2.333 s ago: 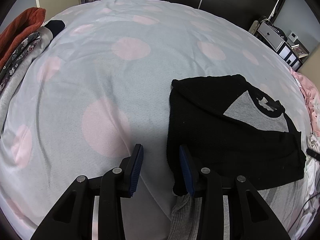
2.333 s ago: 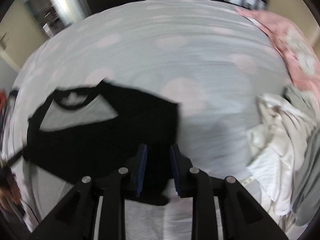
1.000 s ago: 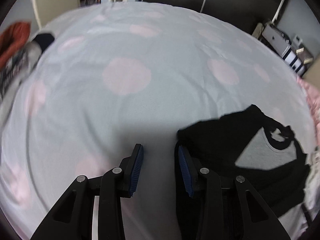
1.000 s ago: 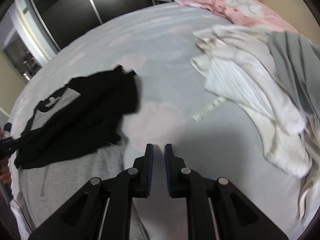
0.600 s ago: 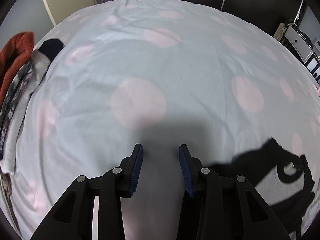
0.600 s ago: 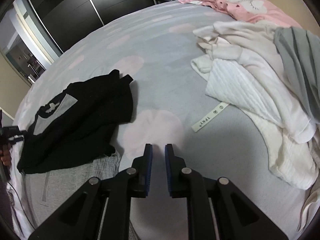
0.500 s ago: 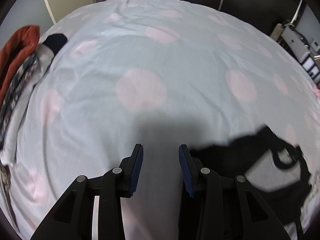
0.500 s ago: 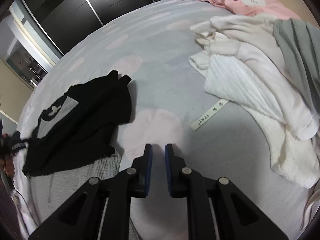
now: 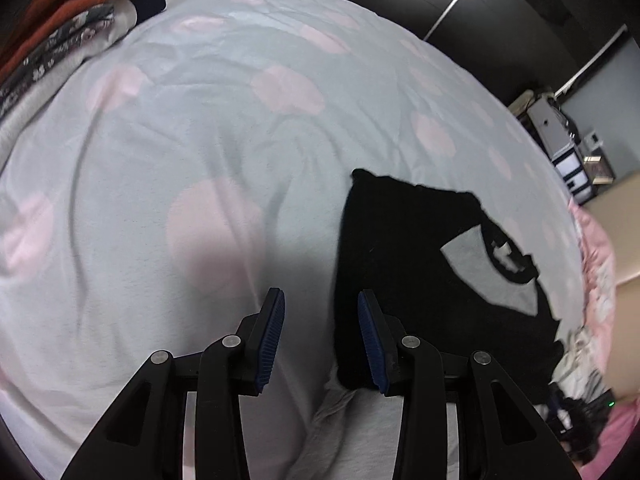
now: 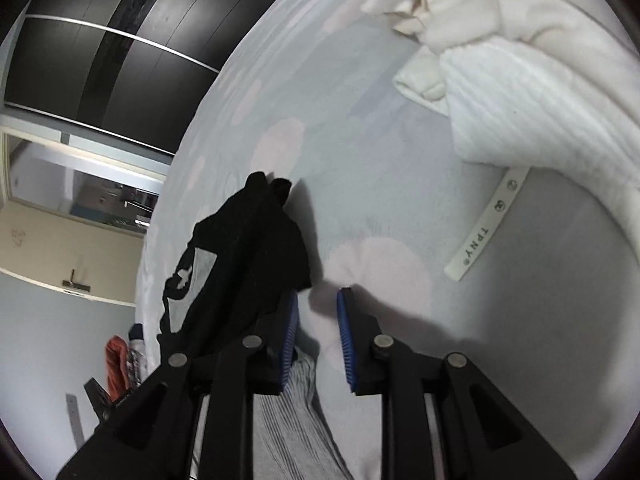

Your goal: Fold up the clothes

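Note:
A black top with a grey chest panel point(image 9: 420, 248) lies partly folded on the pale sheet with pink dots point(image 9: 200, 140), over a grey ribbed garment point(image 9: 360, 420). My left gripper point(image 9: 320, 320) hovers open just left of the black top's left edge, nothing between its blue pads. In the right wrist view the same black top point(image 10: 248, 248) lies to the left, and the grey ribbed garment point(image 10: 296, 412) runs under the fingers. My right gripper point(image 10: 318, 332) is by the top's lower right corner, its jaws opening, with only sheet and grey fabric seen between them.
A pile of white and cream clothes point(image 10: 520, 60) with a long label strip point(image 10: 486, 224) fills the right of the bed. Red and patterned clothes point(image 9: 52, 28) are stacked at the far left edge. Dark wardrobe doors point(image 9: 460, 12) stand behind; a pink blanket point(image 9: 596, 272) lies right.
The left gripper swung back toward the black top's left edge. The right gripper rolled, dropped toward the top's corner, and its jaws spread wider.

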`<state>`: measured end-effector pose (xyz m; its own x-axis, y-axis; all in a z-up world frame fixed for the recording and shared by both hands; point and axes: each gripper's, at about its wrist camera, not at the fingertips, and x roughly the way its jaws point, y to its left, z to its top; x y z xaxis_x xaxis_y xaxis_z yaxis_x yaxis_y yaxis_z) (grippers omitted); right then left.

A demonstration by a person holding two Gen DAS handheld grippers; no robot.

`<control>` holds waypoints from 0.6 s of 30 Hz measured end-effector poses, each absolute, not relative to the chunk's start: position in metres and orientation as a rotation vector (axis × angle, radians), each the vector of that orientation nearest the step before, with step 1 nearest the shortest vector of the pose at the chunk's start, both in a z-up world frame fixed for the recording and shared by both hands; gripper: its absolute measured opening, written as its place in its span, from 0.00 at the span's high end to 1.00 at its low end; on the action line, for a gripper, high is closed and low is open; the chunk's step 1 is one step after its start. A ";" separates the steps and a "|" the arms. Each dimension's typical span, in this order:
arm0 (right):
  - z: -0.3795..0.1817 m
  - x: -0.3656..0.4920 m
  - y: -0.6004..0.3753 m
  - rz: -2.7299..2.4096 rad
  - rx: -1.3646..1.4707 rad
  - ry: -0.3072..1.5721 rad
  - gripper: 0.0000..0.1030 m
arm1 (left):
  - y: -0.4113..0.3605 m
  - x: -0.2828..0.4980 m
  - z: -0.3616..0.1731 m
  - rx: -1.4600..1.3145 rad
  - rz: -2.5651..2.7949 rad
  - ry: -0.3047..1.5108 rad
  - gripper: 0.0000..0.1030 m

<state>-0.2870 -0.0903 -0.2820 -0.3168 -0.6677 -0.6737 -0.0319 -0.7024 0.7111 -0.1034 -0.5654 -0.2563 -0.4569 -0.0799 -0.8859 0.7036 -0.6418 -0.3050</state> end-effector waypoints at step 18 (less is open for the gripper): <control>-0.288 -0.298 -0.104 -2.083 1.410 -0.909 0.95 | -0.537 -0.102 -0.256 1.321 -2.192 0.841 0.81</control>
